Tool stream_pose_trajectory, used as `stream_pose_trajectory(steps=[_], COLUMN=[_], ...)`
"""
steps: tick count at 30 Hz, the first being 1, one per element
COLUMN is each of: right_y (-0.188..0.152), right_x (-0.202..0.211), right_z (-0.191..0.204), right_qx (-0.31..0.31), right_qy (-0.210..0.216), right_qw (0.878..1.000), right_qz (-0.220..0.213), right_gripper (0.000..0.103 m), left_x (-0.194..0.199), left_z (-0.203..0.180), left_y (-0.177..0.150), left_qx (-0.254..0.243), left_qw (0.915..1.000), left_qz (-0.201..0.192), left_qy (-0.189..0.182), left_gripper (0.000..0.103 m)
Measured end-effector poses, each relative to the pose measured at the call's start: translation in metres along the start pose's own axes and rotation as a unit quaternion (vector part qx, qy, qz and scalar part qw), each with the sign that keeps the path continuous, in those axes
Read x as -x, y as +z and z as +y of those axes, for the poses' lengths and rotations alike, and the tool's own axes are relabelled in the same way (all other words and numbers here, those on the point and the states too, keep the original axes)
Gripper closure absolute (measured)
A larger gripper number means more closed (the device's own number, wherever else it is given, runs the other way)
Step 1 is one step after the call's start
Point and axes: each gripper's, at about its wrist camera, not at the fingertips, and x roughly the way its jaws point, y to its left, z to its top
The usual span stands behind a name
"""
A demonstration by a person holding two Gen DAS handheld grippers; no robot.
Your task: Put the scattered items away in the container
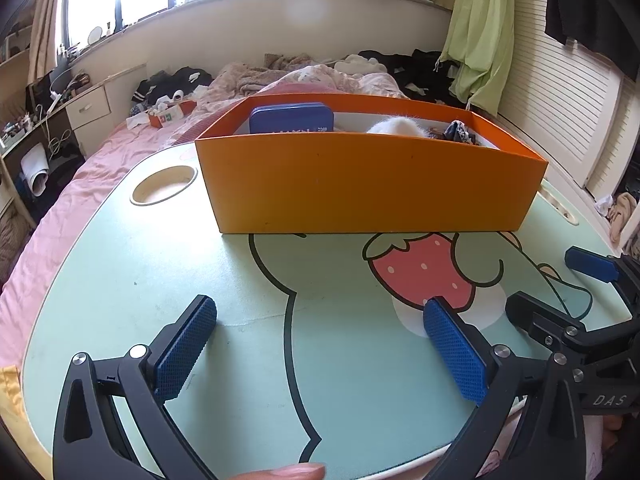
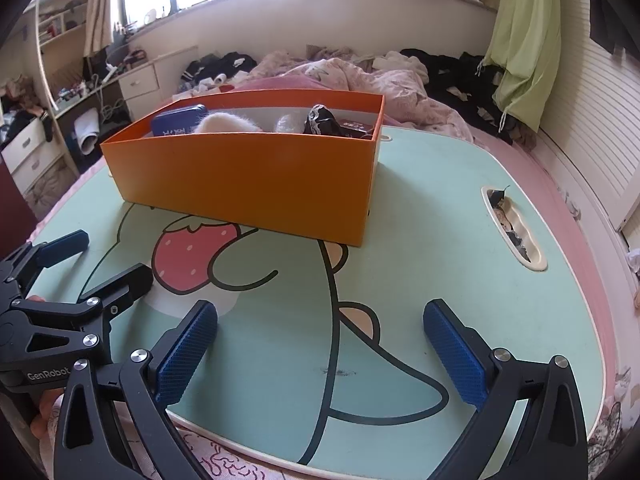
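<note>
Right wrist view: orange box (image 2: 256, 184) with blue tin (image 2: 176, 120), white fluff (image 2: 224, 122), dark bundle (image 2: 320, 120); both grippers' fingers (image 2: 188, 356) wide apart, empty.

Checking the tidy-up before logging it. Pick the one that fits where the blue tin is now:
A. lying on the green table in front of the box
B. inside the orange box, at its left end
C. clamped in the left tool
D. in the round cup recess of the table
B: the blue tin stands inside the orange box at its left end, beside a white fluffy item; the left tool and the right tool are both open and hold nothing.
</note>
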Motion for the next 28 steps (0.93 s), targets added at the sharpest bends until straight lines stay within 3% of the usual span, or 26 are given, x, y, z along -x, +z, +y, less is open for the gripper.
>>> stream_pose_trajectory(steps=[28], right_y=[-0.0008], right_x=[-0.0002], right_z=[0.0000], right_qx=[0.000], right_qy=[0.000], right_qw=[1.000], right_qz=[0.000], right_gripper=[0.000], left_x=[0.0028], left_z=[-0.0020], left_y=[0.0000], left_qx=[-0.008], left_qw=[0.9999], left_qz=[-0.007], left_qy=[-0.009], left_gripper=[0.000])
